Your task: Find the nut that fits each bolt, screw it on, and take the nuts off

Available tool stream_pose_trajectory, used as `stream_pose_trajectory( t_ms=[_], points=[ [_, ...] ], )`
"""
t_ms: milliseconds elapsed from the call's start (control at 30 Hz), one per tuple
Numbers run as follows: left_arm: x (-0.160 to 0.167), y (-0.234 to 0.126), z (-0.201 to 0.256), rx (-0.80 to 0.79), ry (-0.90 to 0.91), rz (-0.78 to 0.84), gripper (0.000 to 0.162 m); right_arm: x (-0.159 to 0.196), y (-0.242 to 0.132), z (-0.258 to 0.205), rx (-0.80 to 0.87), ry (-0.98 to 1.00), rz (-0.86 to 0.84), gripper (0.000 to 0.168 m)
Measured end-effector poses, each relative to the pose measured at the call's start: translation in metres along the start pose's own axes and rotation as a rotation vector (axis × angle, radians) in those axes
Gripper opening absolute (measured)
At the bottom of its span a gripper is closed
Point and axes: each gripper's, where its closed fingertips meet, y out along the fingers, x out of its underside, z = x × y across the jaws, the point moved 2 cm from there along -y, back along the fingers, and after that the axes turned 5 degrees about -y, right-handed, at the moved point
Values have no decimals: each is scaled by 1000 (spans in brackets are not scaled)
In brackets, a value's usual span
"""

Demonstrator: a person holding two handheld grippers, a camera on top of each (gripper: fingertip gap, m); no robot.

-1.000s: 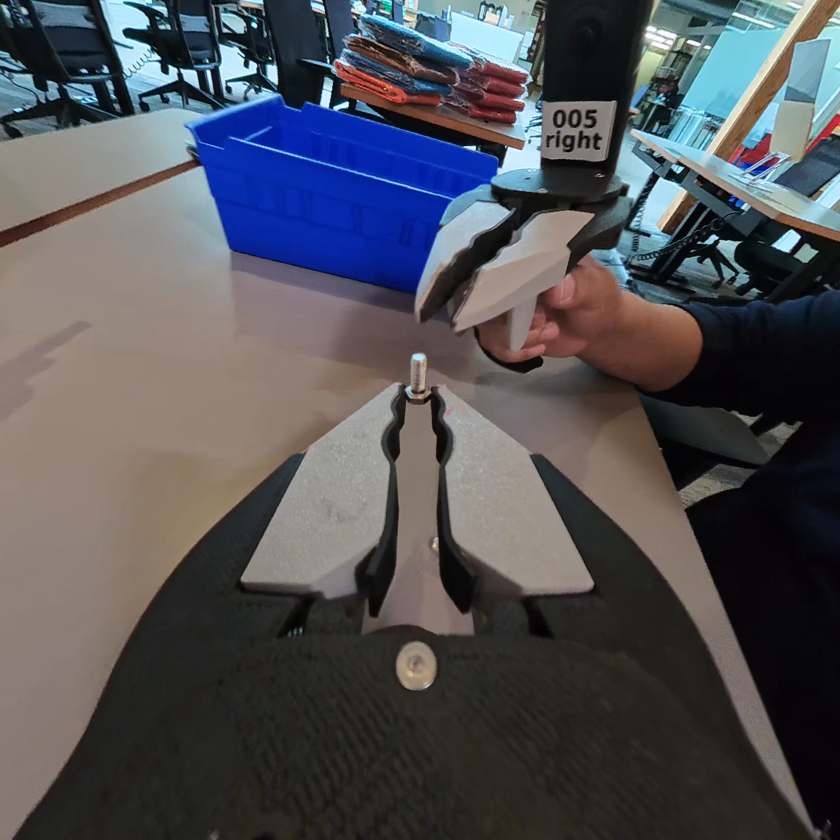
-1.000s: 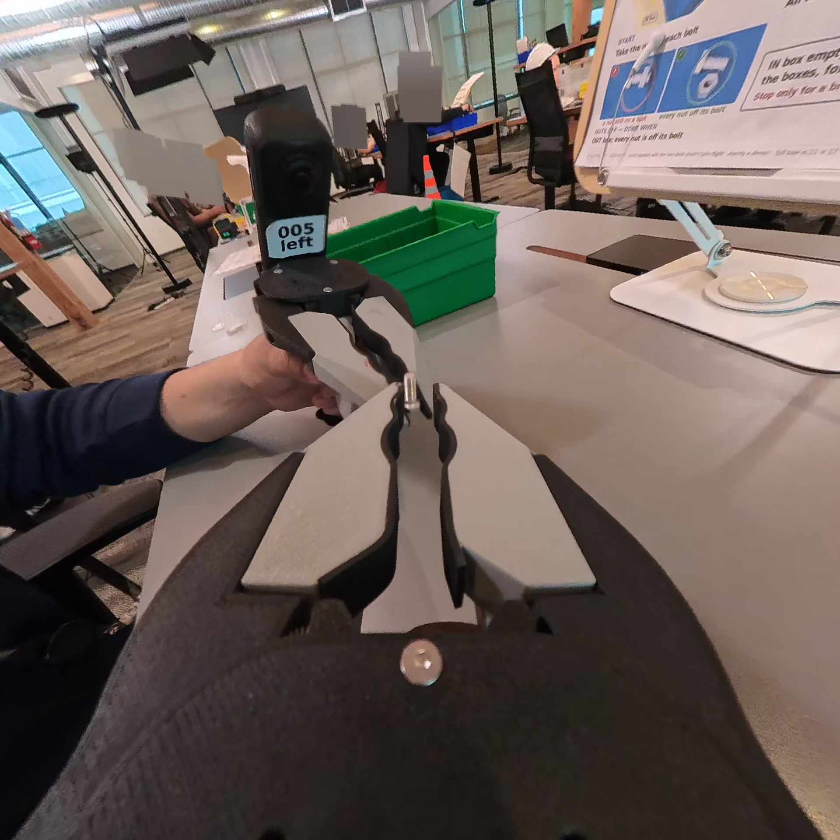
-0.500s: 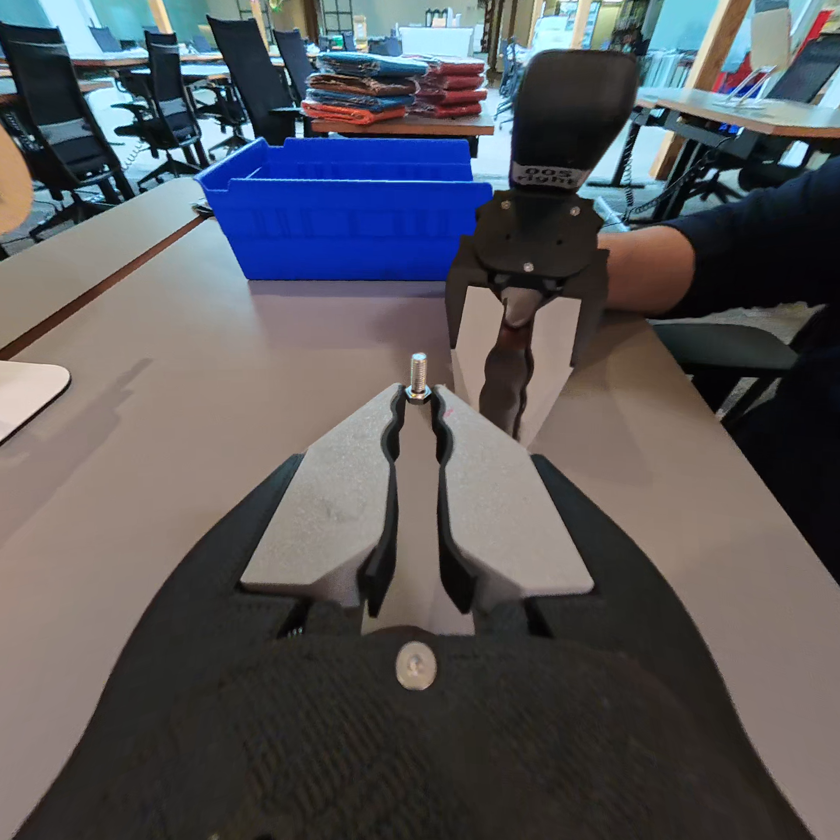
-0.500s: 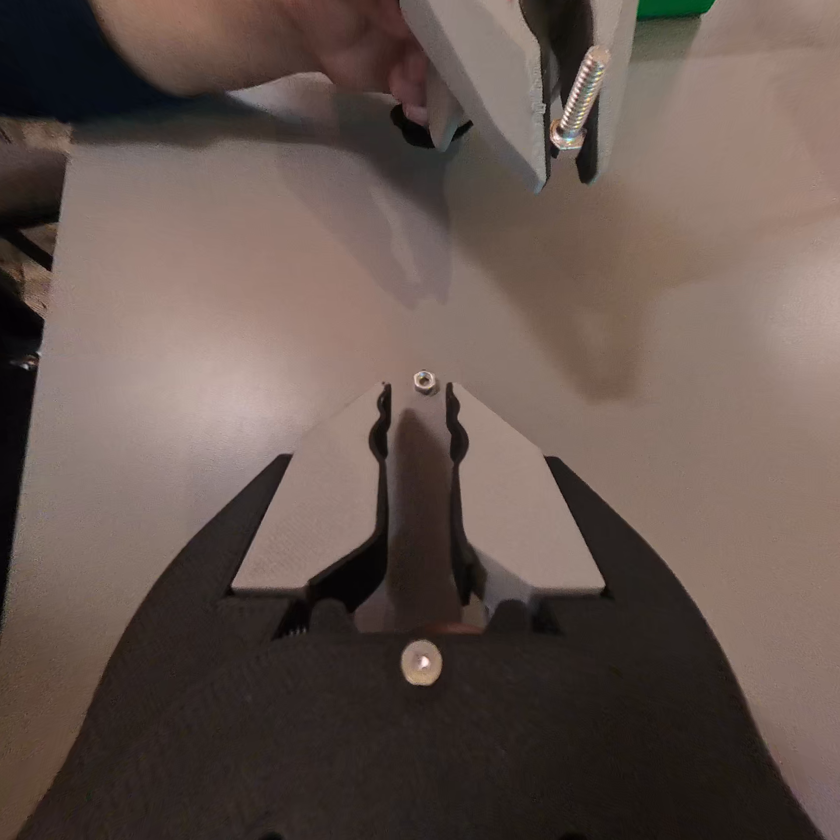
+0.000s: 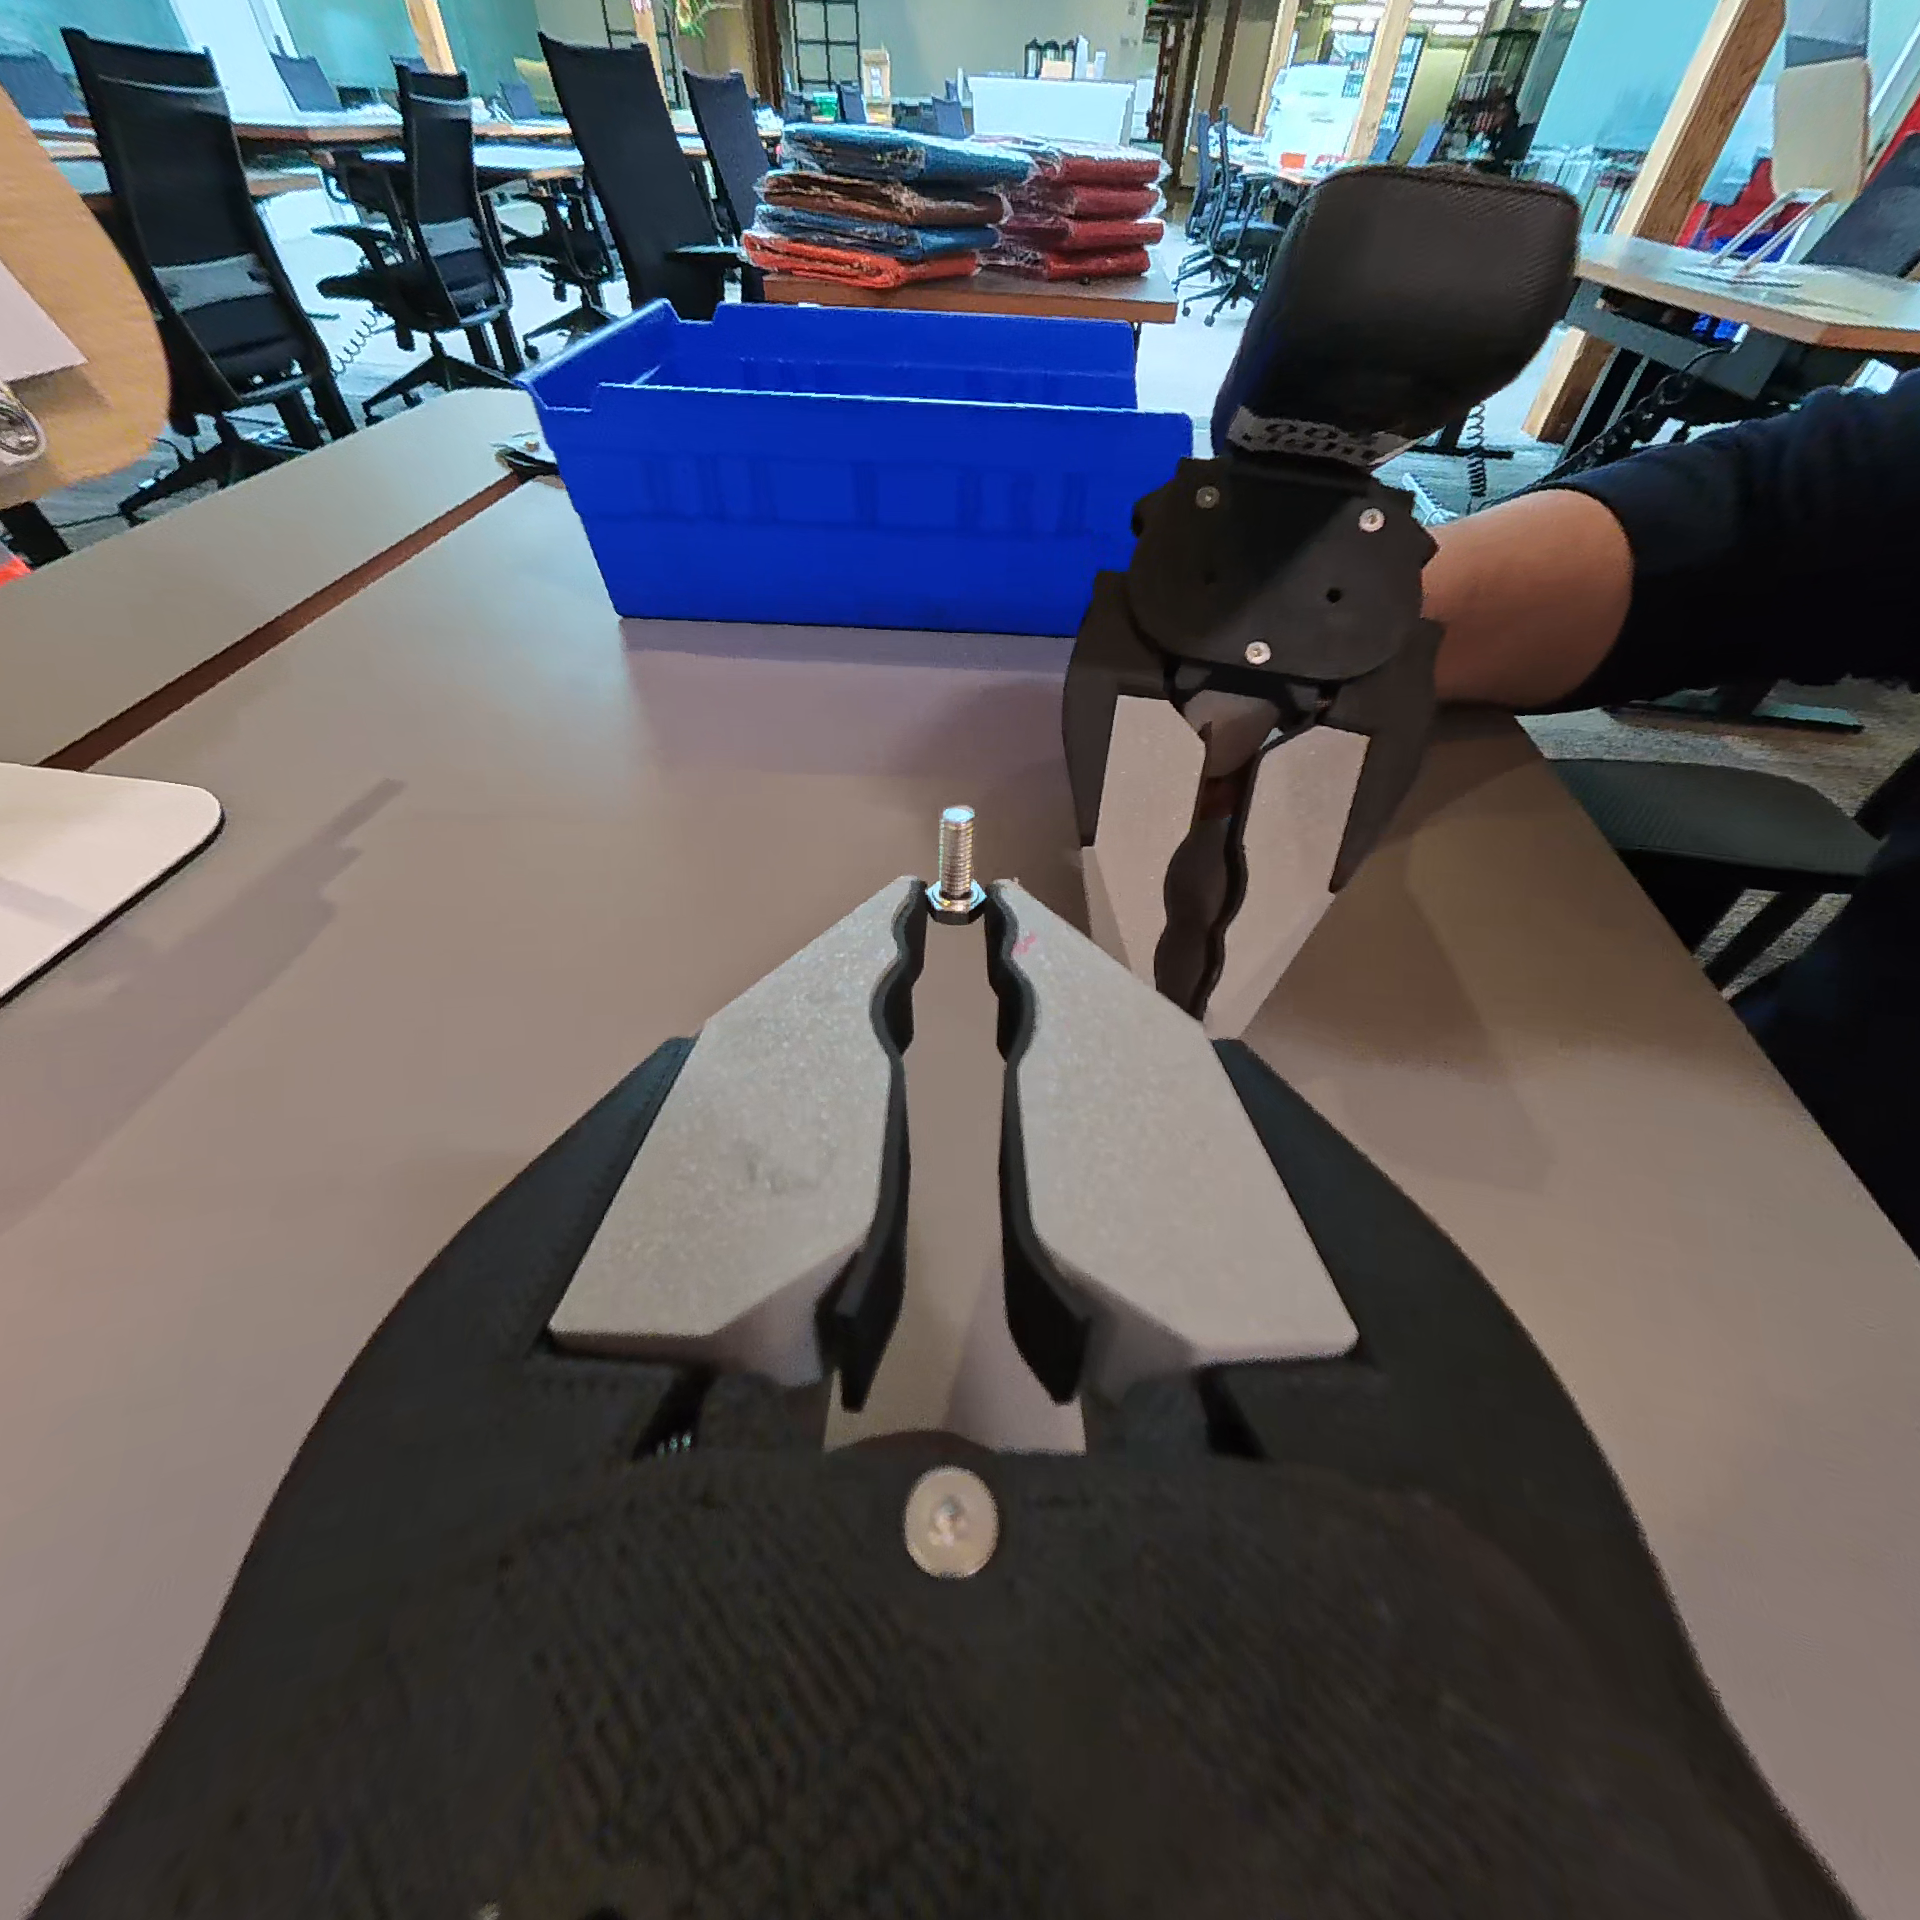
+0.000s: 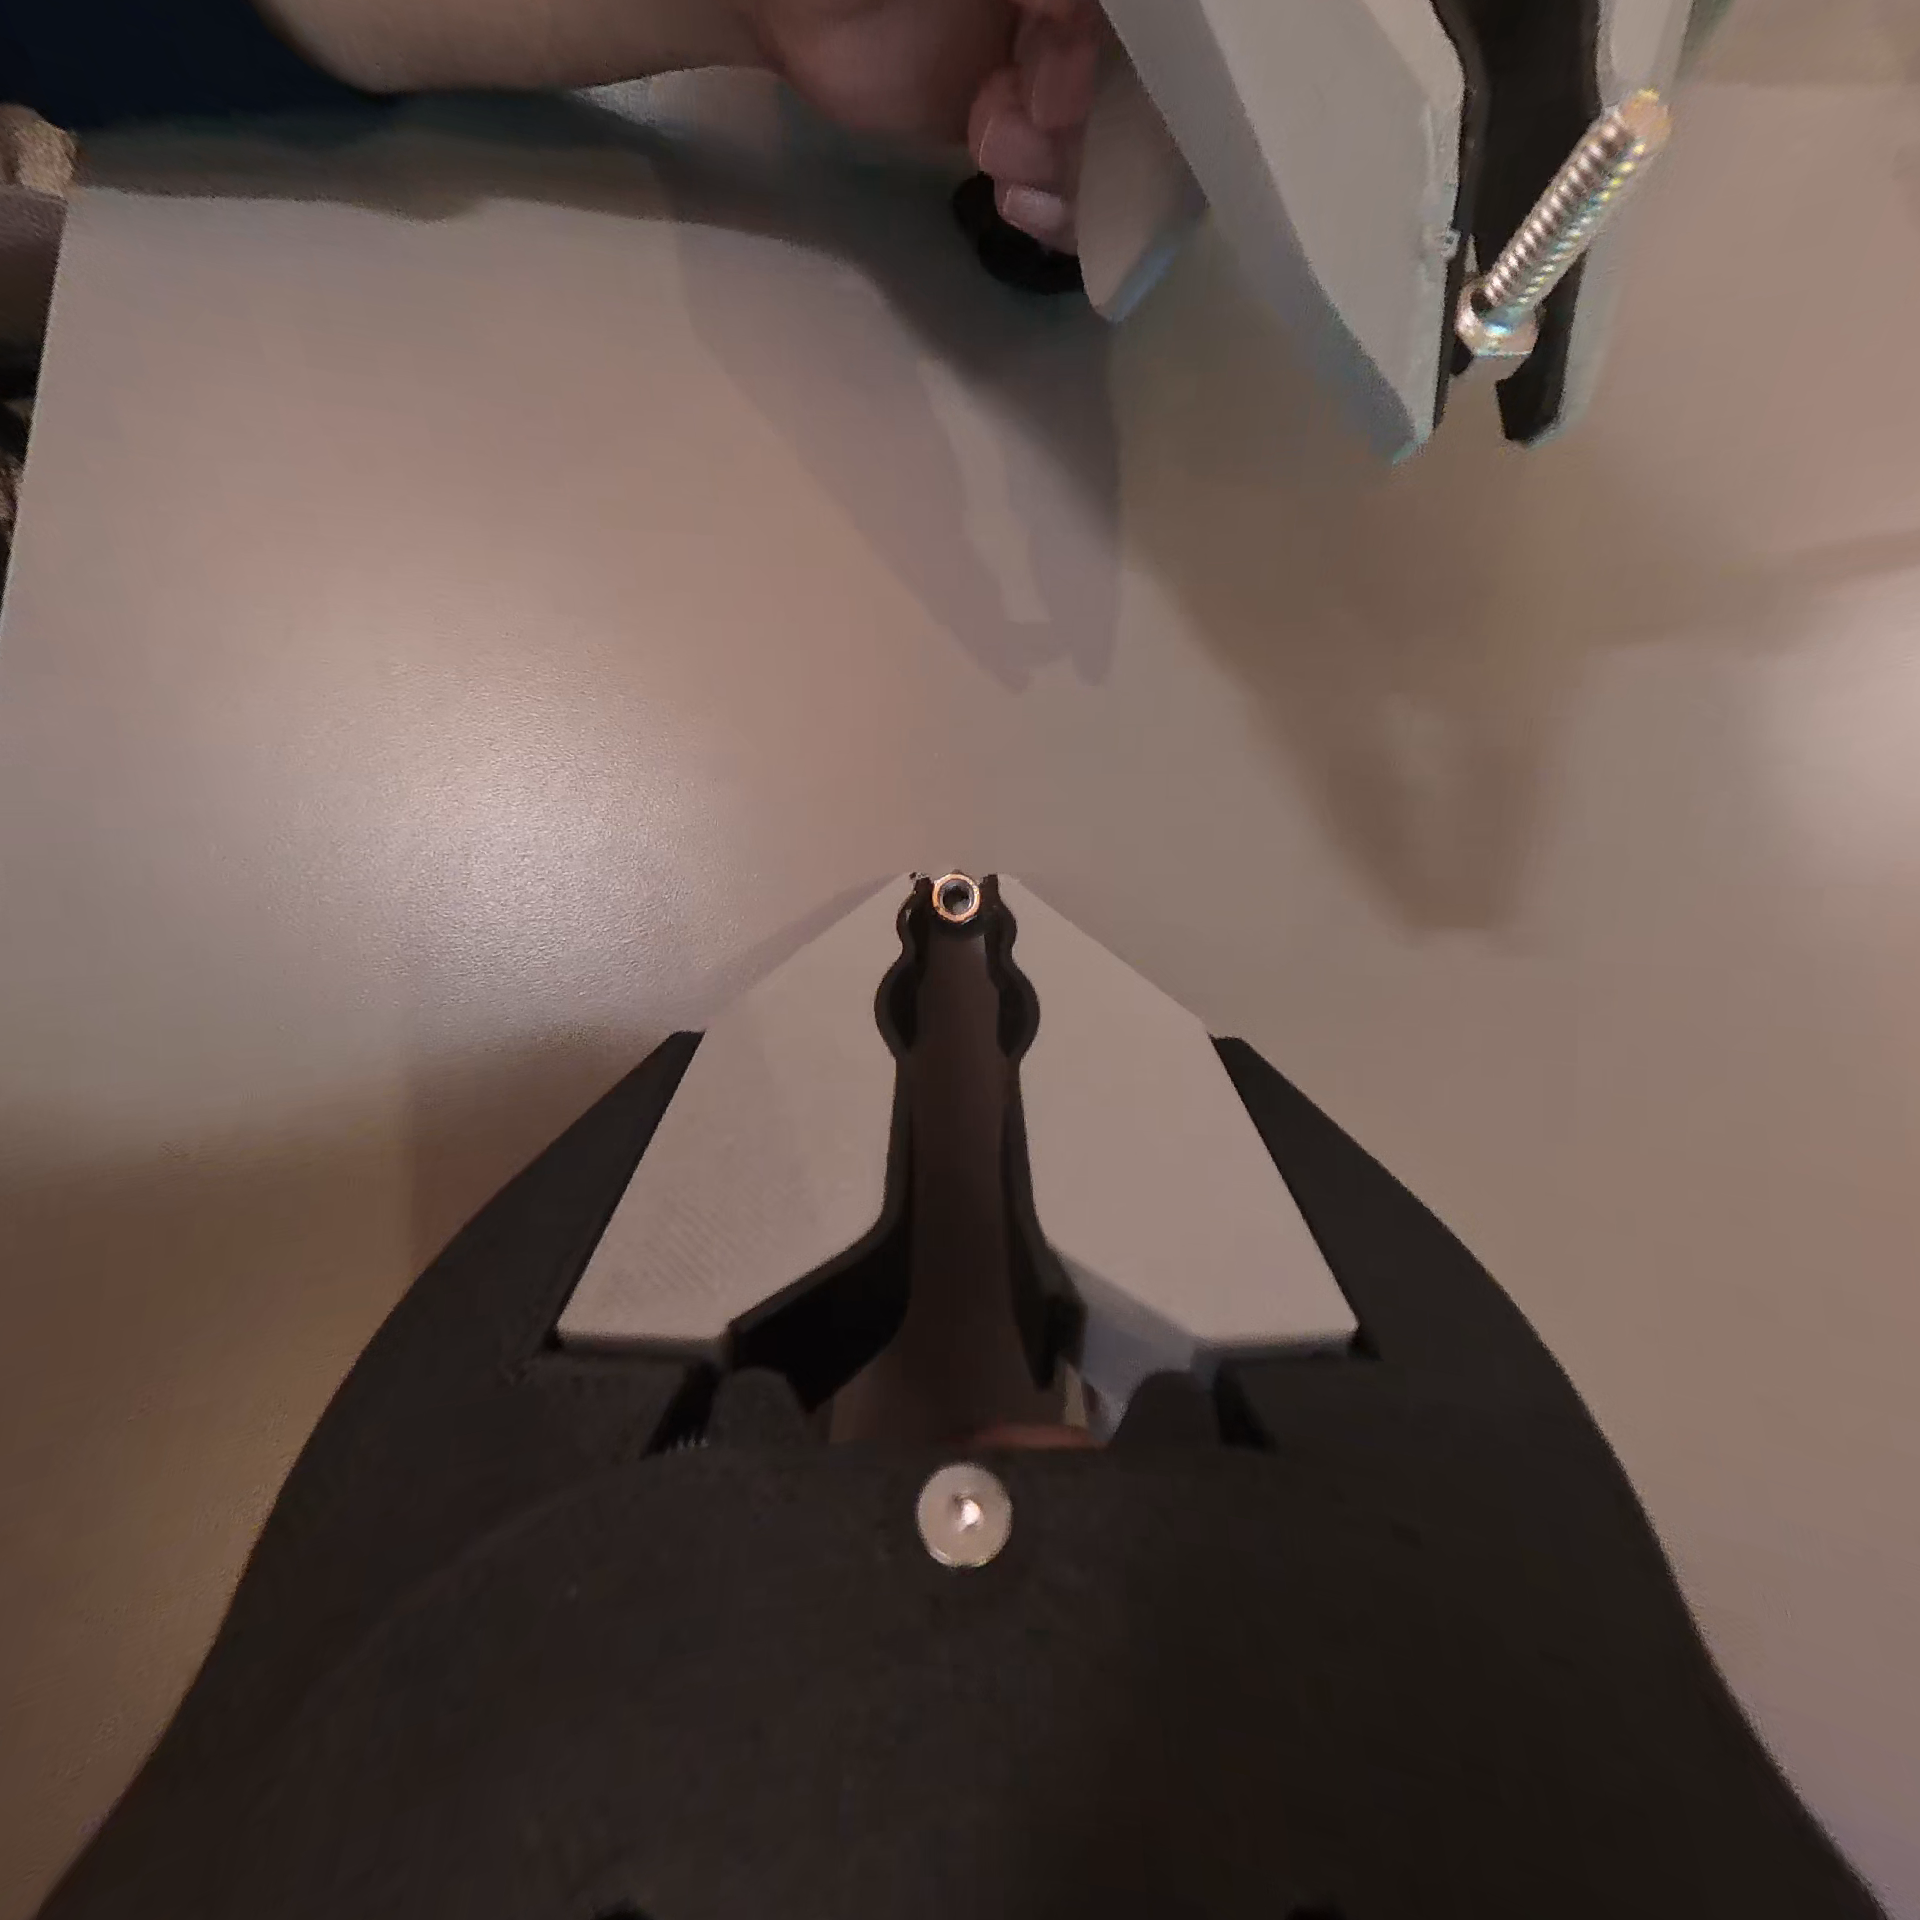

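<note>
Here the left gripper (image 5: 956, 902) pinches the bolt (image 5: 956, 844) by its hex head, thread upright. The right gripper (image 6: 956, 899) looks closed on the small nut (image 6: 956, 898) against the tabletop (image 6: 520, 727), though lift is unclear. Both are light, stiff, slippery steel; grip the flats. The blue bin (image 5: 862, 499) stands well apart.

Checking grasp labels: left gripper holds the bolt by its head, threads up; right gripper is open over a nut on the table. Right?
One error: the right gripper is not open. The right wrist view shows it shut on the nut at its tips. The left gripper does hold the bolt by its head, threads up.
</note>
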Motion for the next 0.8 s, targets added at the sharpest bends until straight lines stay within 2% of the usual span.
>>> stream_pose_trajectory(
  t_ms=[167,433,567,800],
  points=[
    [0,1,4,25,-8,3,9,-12,-16,7,28,6,41,7],
    [-7,6,20,72,28,27,9,-70,-77,34,73,21,175,7],
    [-6,11,25,78,46,14,9,-86,-78,36,59,-1,165,7],
    [-10,9,26,66,66,22,9,-92,-72,38,42,-29,133,7]
  ],
)
